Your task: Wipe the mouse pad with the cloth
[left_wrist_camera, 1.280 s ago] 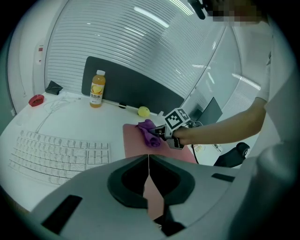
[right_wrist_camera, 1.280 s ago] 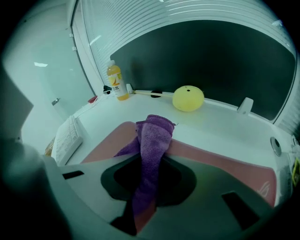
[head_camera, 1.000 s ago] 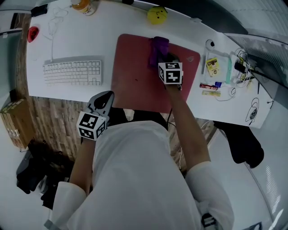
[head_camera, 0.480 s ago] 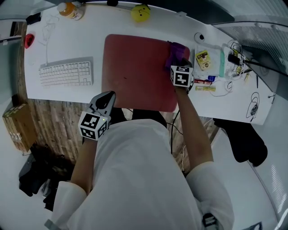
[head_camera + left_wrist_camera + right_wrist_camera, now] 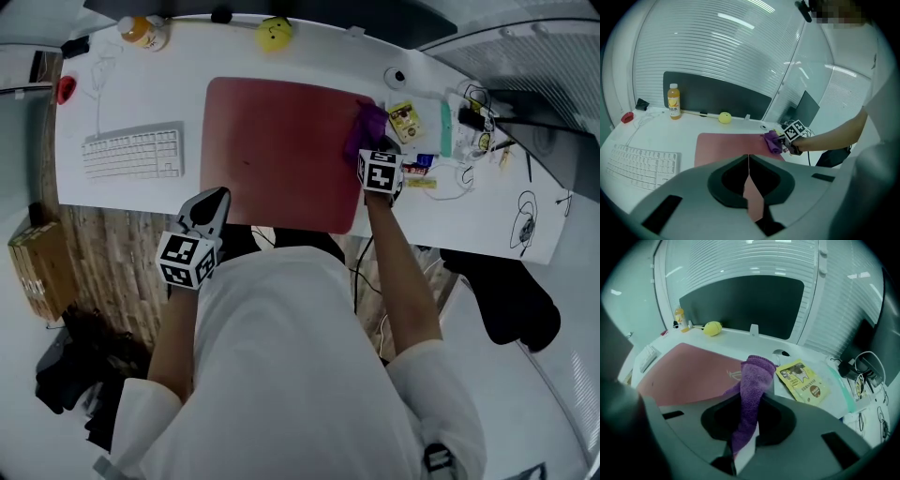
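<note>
Head view with both gripper views. A purple cloth point(image 5: 364, 127) is being gripped between the closed jaws of the right gripper point(image 5: 373, 155). In the right gripper view the cloth point(image 5: 752, 380) is being pinched in a narrow fold by that gripper point(image 5: 744, 439), and its free end is being shown rising ahead of the jaws. The cloth is being held against the right edge of the red mouse pad point(image 5: 277, 150), close to the pad's far right corner. The pad itself is being carried at the middle of the white desk point(image 5: 141, 94), with its near edge lying along the desk's near edge.

The left gripper point(image 5: 214, 200) is being held at the desk's near edge, just off the pad's near left corner. In its own view the left gripper point(image 5: 749, 173) is being shown with both jaws pressed together and nothing caught between them; the mouse pad point(image 5: 726, 145) is being seen beyond them.

A white keyboard point(image 5: 131, 152) is being shown toward the desk's left edge, well apart from the pad. A yellow round object point(image 5: 273, 34) and a bottle point(image 5: 141, 30) are being shown along the far edge. A yellow packet point(image 5: 405, 120) is being shown just right of the cloth.
</note>
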Motion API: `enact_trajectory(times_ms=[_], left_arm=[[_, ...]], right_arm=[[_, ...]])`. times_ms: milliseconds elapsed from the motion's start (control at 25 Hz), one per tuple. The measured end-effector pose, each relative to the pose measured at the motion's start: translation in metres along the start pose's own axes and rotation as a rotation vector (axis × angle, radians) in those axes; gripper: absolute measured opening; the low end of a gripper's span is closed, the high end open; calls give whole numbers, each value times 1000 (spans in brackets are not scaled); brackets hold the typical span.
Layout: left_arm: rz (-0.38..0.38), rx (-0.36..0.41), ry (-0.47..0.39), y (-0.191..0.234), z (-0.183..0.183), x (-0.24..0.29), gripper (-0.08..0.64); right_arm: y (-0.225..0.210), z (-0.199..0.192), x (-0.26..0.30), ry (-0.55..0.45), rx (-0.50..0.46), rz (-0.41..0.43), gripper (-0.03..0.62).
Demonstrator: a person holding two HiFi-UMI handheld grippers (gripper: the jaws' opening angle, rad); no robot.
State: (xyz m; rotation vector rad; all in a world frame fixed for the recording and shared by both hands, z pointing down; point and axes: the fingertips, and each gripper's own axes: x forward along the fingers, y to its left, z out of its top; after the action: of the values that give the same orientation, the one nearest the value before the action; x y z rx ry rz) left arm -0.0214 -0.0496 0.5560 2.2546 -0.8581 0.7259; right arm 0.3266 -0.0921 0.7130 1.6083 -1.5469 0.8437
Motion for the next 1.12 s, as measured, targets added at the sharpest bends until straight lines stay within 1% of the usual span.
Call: enact_trajectory(times_ms=[320, 440, 600, 760, 920, 1120], left_arm=[[38, -1, -29, -15, 0, -11, 20], [48, 2, -38, -19, 0, -17, 20], [55, -19, -59, -17, 0, -23, 20], [48, -23, -82, -14, -1, -32, 20], [29, -11, -116, -6, 4, -45, 20], [-21, 33, -158, 6, 11, -67, 20]], right_arm=[[8, 8, -39, -113, 2, 84, 75], [10, 5, -52, -139, 10, 103, 75], [15, -1, -68, -162, 38, 119, 75], [24, -4, -92, -198, 65, 126, 75], [38, -3, -120, -232, 85, 126, 75], [72, 5, -156, -283, 52, 103, 75]])
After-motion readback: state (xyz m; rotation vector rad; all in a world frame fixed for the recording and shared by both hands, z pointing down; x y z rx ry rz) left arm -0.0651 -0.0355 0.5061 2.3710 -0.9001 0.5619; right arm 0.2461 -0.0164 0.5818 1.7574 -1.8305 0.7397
